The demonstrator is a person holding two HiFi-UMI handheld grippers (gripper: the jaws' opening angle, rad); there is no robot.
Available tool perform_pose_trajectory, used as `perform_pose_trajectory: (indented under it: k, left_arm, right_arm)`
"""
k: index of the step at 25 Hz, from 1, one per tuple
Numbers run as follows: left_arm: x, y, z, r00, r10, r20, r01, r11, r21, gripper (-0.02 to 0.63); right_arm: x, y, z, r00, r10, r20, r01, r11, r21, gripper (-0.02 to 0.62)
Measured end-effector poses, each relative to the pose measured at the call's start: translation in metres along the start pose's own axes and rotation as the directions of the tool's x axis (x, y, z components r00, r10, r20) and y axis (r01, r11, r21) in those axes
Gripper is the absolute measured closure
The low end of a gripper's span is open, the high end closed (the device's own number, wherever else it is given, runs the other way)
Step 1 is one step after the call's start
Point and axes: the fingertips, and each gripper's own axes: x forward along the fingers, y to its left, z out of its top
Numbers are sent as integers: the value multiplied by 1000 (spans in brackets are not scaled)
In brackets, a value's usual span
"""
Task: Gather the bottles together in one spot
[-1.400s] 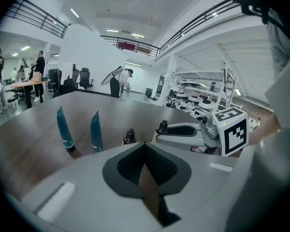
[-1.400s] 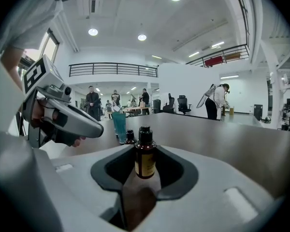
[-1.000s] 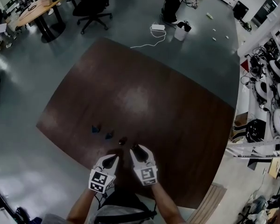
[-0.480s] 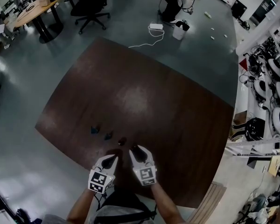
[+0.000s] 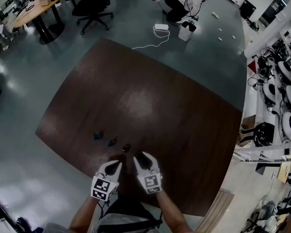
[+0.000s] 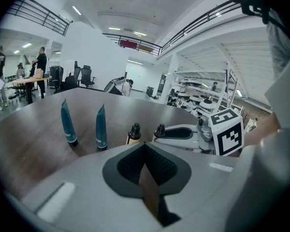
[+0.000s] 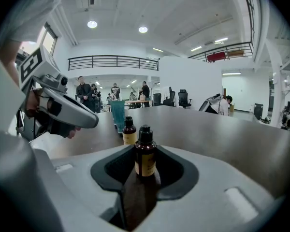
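A small brown bottle (image 7: 145, 153) with a black cap stands upright on the dark table between the pads of my right gripper (image 7: 145, 174), which is shut on it. In the left gripper view its cap (image 6: 159, 130) shows at the right gripper's tips. A second brown bottle (image 7: 129, 132) (image 5: 126, 148) stands just beyond it. Two blue tubes (image 5: 97, 136) (image 5: 112, 141) stand upright further left, cap down, and show again in the left gripper view (image 6: 66, 122) (image 6: 101, 128). My left gripper (image 5: 118, 164) (image 6: 146, 151) hangs shut and empty near the table's front edge, beside the right gripper (image 5: 140, 155).
The wide brown table (image 5: 150, 101) stretches away behind the bottles. Its front edge lies just under my grippers. On the floor beyond are a person bent over a white bin (image 5: 185, 33), a cable, office chairs (image 5: 92, 6) and a round desk. Shelves of equipment (image 5: 281, 91) stand at the right.
The grippers and bottles have barely moved. At the far end of the room a person has bent down into view near the white bin.
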Motion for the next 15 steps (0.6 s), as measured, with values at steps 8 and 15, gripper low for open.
perform_pose_trajectory:
  k: [8, 15]
  left_arm:
    - [1, -1, 1, 1000, -3, -5, 3, 1000, 1, 604]
    - [4, 0, 4, 1000, -6, -4, 6, 1000, -4, 606]
  right_arm:
    - [-6, 1, 5, 998, 0, 56, -3, 999, 45, 391]
    - [-6, -1, 11, 998, -7, 69, 3, 999, 52, 356]
